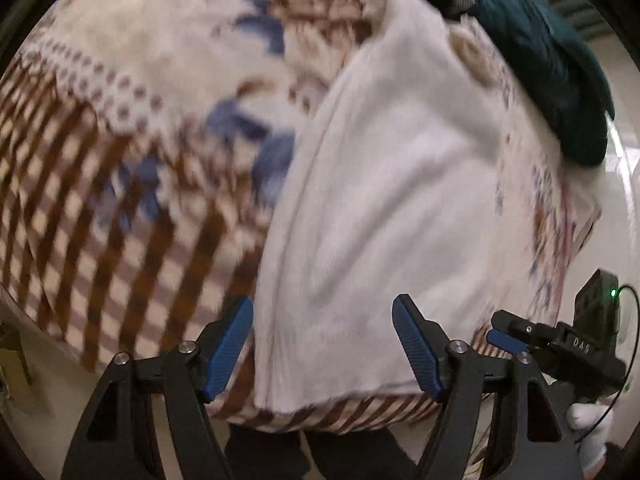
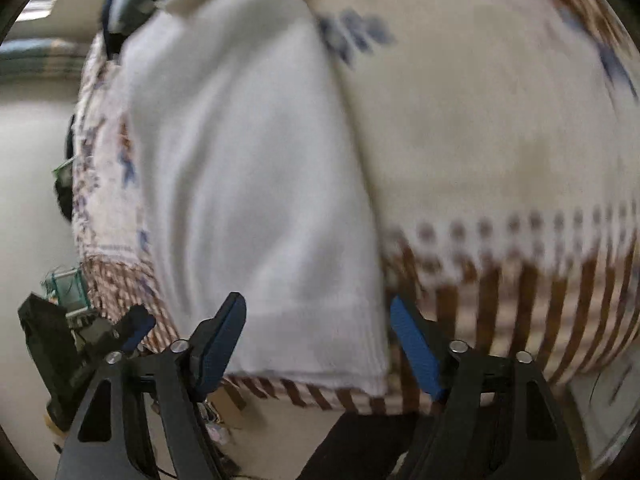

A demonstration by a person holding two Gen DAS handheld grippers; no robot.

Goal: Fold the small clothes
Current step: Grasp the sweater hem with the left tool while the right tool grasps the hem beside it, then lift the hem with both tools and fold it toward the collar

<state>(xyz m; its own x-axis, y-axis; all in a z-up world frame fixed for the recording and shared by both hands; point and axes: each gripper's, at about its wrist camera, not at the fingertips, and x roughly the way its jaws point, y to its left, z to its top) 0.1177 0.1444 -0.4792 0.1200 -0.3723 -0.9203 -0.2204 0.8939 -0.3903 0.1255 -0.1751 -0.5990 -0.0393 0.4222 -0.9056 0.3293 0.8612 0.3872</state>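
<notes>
White knit cloth, folded into a long narrow panel (image 1: 380,184), lies flat on a table draped in a cream covering printed with brown stripes and blue flowers (image 1: 120,184), its near hem just short of the table's front edge. Both pairs of tongs stand open and empty above that hem: the left gripper (image 1: 322,350) and the right gripper (image 2: 318,348) each frame the cloth's near end between blue ribbed pads without touching it (motion blur softens both views). The panel appears laid lengthwise so a further fold can follow. A dark teal garment (image 1: 560,64) waits at the far corner, likely next in line.
</notes>
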